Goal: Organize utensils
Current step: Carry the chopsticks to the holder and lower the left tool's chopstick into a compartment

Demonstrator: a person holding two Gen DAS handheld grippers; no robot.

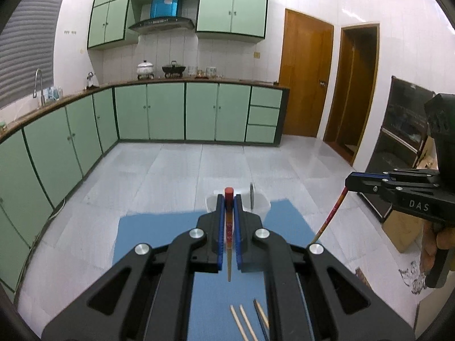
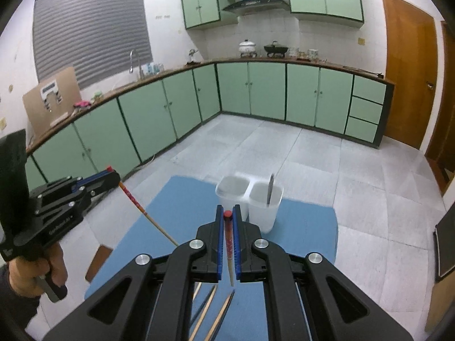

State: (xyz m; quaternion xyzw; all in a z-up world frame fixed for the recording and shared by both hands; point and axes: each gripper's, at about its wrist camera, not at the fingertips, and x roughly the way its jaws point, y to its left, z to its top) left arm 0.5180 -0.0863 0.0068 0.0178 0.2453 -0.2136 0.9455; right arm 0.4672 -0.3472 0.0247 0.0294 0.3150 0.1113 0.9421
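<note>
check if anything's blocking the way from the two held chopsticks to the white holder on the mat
Nothing visible blocks it. The left gripper and right gripper each hold a red-tipped chopstick above the blue mat; the white holder stands just ahead, with one metal utensil in its right cup.

Kitchen: green cabinets [image 2: 159, 113] (upper and lower), grey floor tiles [image 1: 199, 164], wooden door [image 1: 305, 76], shuttered window [image 2: 91, 28].

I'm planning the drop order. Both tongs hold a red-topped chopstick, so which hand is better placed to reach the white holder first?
Probably the right tongs: in their view the holder sits just beyond the tips, its empty left cup open. The left tongs hang off to its left, chopstick slanting down.
</note>
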